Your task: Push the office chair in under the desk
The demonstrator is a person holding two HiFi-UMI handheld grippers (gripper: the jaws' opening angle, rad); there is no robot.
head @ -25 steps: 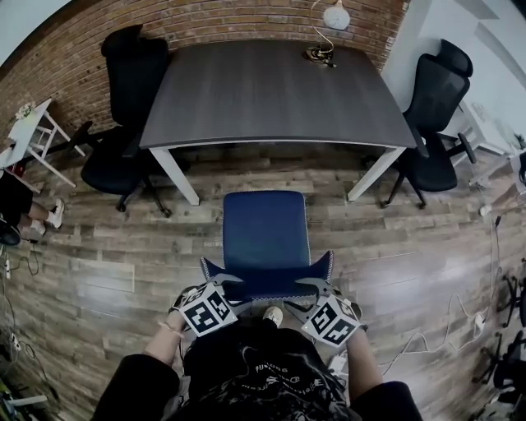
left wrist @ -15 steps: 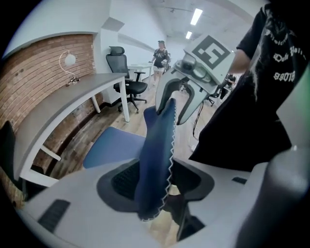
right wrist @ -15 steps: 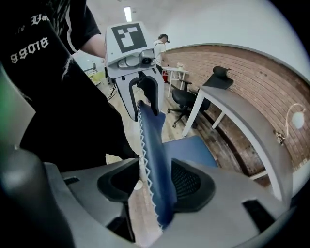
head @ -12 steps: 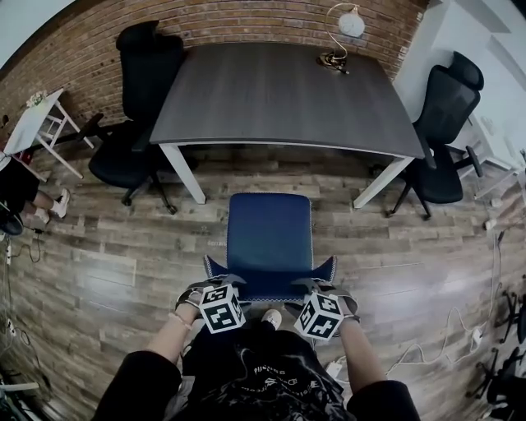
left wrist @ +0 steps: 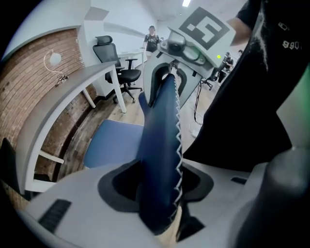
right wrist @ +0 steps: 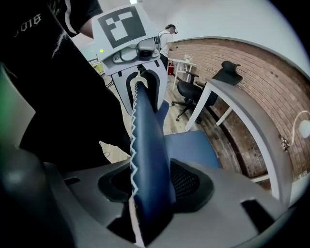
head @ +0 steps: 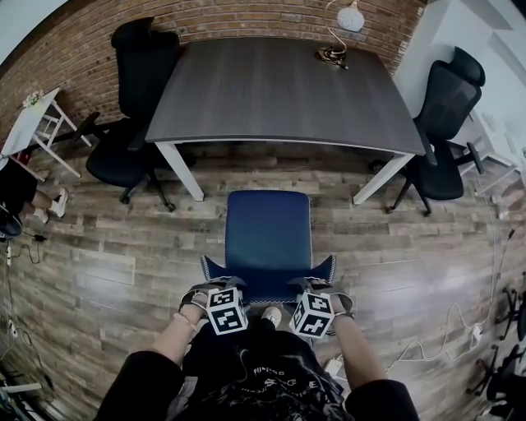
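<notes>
A blue office chair (head: 269, 230) stands on the wood floor just in front of the dark desk (head: 283, 90), its seat outside the desk's edge. Its backrest top edge (head: 269, 289) faces me. My left gripper (head: 215, 286) straddles the left end of that edge and my right gripper (head: 317, 284) the right end. In the left gripper view the backrest (left wrist: 160, 145) runs between the left gripper's (left wrist: 157, 186) wide jaws. In the right gripper view the backrest (right wrist: 147, 145) likewise runs between the right gripper's (right wrist: 150, 186) jaws. Both stand open around it.
Black office chairs stand at the desk's left (head: 131, 107) and right (head: 444, 107). A lamp (head: 345, 20) sits on the desk's far corner by the brick wall. A small white table (head: 33, 131) and a person's legs (head: 16, 197) are at the left; cables (head: 468, 329) lie on the floor right.
Both grippers have sunk lower over the backrest's top edge and rolled, their marker cubes turning. The chair has kept its place before the desk.
</notes>
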